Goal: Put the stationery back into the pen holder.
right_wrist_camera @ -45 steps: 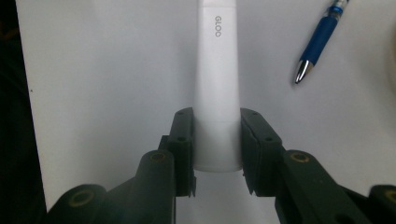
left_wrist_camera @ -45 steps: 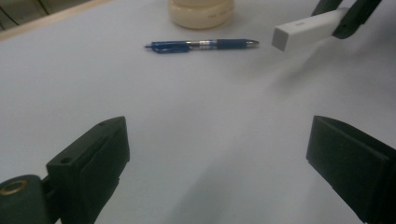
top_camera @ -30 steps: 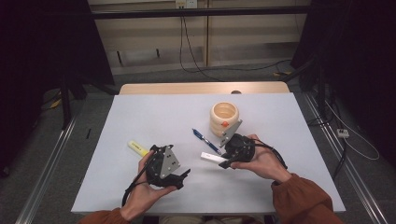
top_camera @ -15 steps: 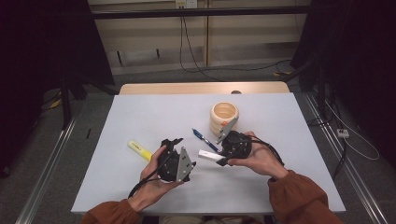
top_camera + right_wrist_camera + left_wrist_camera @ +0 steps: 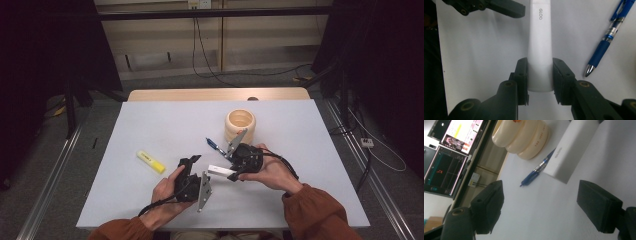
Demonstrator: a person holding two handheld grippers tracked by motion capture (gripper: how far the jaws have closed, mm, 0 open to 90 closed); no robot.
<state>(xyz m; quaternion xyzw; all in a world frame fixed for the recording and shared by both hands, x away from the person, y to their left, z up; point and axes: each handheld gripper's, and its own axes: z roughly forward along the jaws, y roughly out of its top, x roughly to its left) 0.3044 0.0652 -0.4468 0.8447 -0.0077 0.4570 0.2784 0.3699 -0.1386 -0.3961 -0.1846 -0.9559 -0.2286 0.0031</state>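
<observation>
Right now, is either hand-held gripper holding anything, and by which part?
The right hand-held gripper is shut on the white GLOO stick, clamped near one end with the rest pointing outward. The left hand-held gripper is open and holds nothing.

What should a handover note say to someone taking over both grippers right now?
Right gripper: shut on the white glue stick, held above the table.
Left gripper: open, empty, pointed at the stick's free end.
Blue pen lies beside the wooden cup; yellow highlighter lies apart at the left.
Done: stick picked up.
Left: probably a handover or cap pull with the left gripper; nothing is in the cup as far as visible.
</observation>
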